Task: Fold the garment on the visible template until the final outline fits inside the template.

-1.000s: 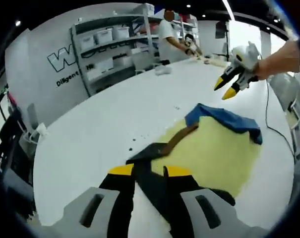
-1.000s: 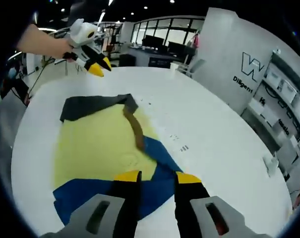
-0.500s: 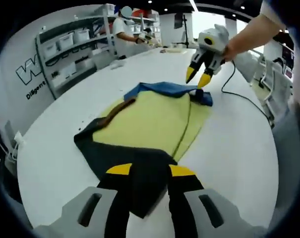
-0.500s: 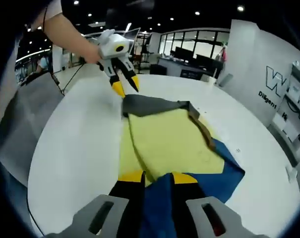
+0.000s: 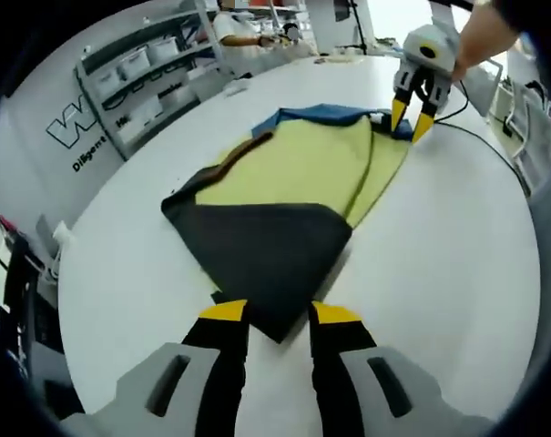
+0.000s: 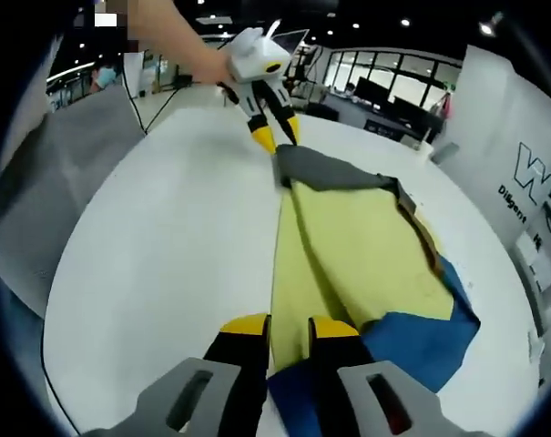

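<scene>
In the left gripper view the garment (image 5: 293, 196), yellow with a dark grey end and a blue end, lies partly folded at frame centre on the white worktop (image 5: 439, 273). The left tongs (image 5: 273, 314) at bottom centre are clenched on its grey corner. In the right gripper view, the right tongs (image 6: 284, 328) at bottom centre grasp the blue end.

The garment (image 6: 366, 255) hides the template beneath it. Wall lettering (image 5: 79, 137) beside the shelves (image 5: 138, 77) is cut off.
</scene>
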A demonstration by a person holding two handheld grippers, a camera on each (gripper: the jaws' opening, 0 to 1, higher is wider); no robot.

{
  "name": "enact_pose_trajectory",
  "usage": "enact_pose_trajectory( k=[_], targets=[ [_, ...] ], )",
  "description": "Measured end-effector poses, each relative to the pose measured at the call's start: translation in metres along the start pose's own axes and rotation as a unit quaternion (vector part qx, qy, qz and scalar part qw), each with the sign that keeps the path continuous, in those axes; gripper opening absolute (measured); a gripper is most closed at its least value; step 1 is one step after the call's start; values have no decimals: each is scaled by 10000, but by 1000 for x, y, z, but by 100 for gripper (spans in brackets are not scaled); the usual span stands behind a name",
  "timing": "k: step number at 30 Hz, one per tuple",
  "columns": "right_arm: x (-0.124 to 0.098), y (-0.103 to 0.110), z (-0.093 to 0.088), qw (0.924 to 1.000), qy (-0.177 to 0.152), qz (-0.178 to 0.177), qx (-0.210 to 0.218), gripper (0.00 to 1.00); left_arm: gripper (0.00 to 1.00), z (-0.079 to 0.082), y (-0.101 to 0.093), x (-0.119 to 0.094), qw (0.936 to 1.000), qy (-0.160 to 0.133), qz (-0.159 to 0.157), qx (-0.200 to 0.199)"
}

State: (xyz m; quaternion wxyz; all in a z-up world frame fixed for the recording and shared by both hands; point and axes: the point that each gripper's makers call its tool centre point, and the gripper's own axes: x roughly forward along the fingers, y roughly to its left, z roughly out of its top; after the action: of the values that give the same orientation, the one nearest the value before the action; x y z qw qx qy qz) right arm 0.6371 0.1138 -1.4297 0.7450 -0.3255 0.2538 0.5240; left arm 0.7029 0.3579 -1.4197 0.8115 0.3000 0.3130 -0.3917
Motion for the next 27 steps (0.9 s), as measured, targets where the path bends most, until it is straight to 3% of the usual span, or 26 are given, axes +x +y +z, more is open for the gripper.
enact_pose_trajectory(
  k=[4,8,9,10,13,14,16,17,18,19,21,22,23,24,25,27],
  targets=[
    [6,-3,-5,9998,126,-74,-131,10,5,-8,3,2,9999,157,63,25],
    [11,-2,-8,9997,188,-61,-146,11,4,-6,9,2,9998,121,117,-83],
    [13,-1,-10,9995,245,-50,-198,12,4,-4,13,0,9997,77,173,-152],
    [15,-3,-4,9998,40,-77,-160,11,4,-3,17,-1,9995,48,217,-233],
    [14,-5,-5,9998,171,-53,-105,13,4,-6,33,-5,9982,44,435,-418],
    [14,-6,-5,9998,175,-55,-92,13,4,-6,36,-6,9969,-18,426,-664],
    [12,-7,-10,9994,278,-84,-194,6,4,-3,34,-7,9958,-153,315,-850],
    [12,-7,-10,9995,250,-92,-167,4,3,2,23,-6,9954,-298,45,-908],
    [12,-6,-10,9998,193,-86,-58,4,3,3,19,-6,9949,-295,-6,-962],
    [12,-6,-10,9998,192,-92,-62,4,7,0,15,-6,9956,-216,-10,-909],
    [11,-6,-10,9998,182,-87,-46,4,32,-3,0,-1,9909,-162,-252,-1312],
    [11,-6,-10,9998,185,-89,-43,3,46,-8,-1,1,9891,-20,-210,-1457],
    [11,-6,-10,9998,195,-91,-37,2,58,-7,-2,2,9891,-77,-215,-1455],
    [11,-7,-10,9997,203,-96,-36,1,60,-7,-2,2,9893,-92,-205,-1440],
    [10,-7,-10,9997,228,-112,-68,1,55,-7,-2,2,9905,-106,-191,-1355],
    [9,-6,-11,9996,249,-112,-89,0,33,-9,-2,3,9922,0,-171,-1233]
  ],
)
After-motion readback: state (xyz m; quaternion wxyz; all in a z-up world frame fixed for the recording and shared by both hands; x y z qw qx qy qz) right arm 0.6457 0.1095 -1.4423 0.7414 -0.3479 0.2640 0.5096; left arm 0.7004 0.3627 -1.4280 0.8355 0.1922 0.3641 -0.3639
